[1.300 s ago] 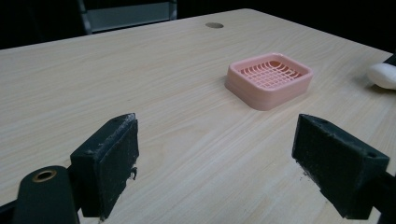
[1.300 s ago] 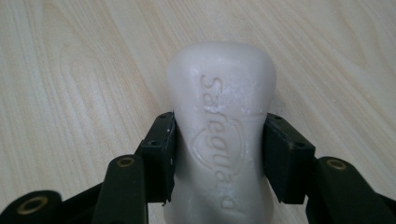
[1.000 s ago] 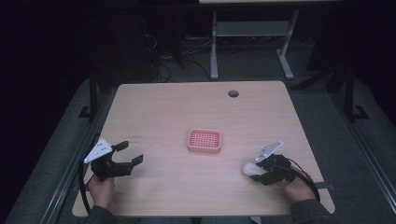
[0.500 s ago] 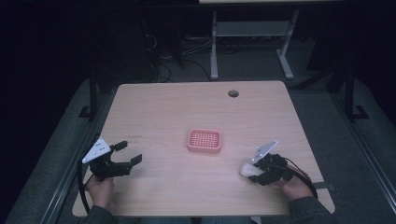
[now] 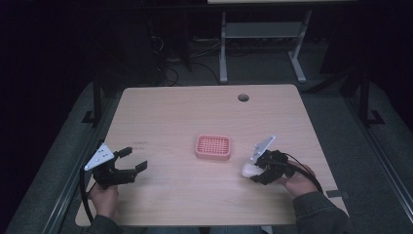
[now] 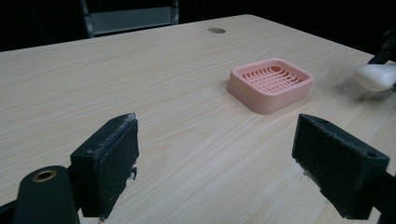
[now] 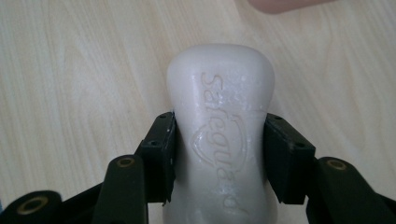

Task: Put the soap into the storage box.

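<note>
Our right gripper (image 5: pixel 254 171) has its two black jaws pressed against the narrow waist of a white soap bar (image 7: pixel 219 140), one pad on each flank, so the bar sits squarely between them and sticks out past the tips. In the right gripper view we read raised lettering along the bar's top face, and bare wood lies beneath it. Taking the pink soap dish (image 5: pixel 213 147) as our landmark, the bar hangs just to the right of it and a little nearer to us, apart from its rim. From the left gripper view the bar (image 6: pixel 376 76) casts a shadow on the table (image 5: pixel 195 112) beside the dish (image 6: pixel 271 84). Our left gripper (image 5: pixel 131 160) stands well left of the dish, its jaws spread wide with nothing between them.
</note>
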Available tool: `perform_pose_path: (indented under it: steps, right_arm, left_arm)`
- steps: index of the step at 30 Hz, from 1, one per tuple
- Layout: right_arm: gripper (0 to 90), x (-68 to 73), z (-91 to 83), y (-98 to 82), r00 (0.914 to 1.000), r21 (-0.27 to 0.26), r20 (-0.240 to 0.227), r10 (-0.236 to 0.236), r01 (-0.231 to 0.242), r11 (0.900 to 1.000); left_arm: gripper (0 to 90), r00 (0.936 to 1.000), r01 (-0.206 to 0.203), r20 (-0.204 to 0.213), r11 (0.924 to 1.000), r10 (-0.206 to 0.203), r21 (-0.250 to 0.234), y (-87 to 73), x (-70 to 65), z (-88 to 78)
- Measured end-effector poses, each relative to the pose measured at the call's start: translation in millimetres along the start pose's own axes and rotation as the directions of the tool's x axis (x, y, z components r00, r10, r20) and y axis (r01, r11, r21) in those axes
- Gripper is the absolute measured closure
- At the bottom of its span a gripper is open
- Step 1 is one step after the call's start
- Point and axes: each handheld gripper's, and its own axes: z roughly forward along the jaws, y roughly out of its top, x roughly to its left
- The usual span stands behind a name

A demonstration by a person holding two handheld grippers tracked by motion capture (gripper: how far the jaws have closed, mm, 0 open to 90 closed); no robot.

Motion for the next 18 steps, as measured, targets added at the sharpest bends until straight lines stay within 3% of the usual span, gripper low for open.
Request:
perform_pose_path:
  steps: [18]
  right_arm:
    - [48.7, -15.5, -6.1, 45.3, 0.9984, 0.015, -0.008, -0.055, 0.055, 0.998]
  left_arm:
    - [14.0, 0.9999, -0.010, 0.002, 0.9999, 0.010, 0.008, 0.2, 0.3, 0.5]
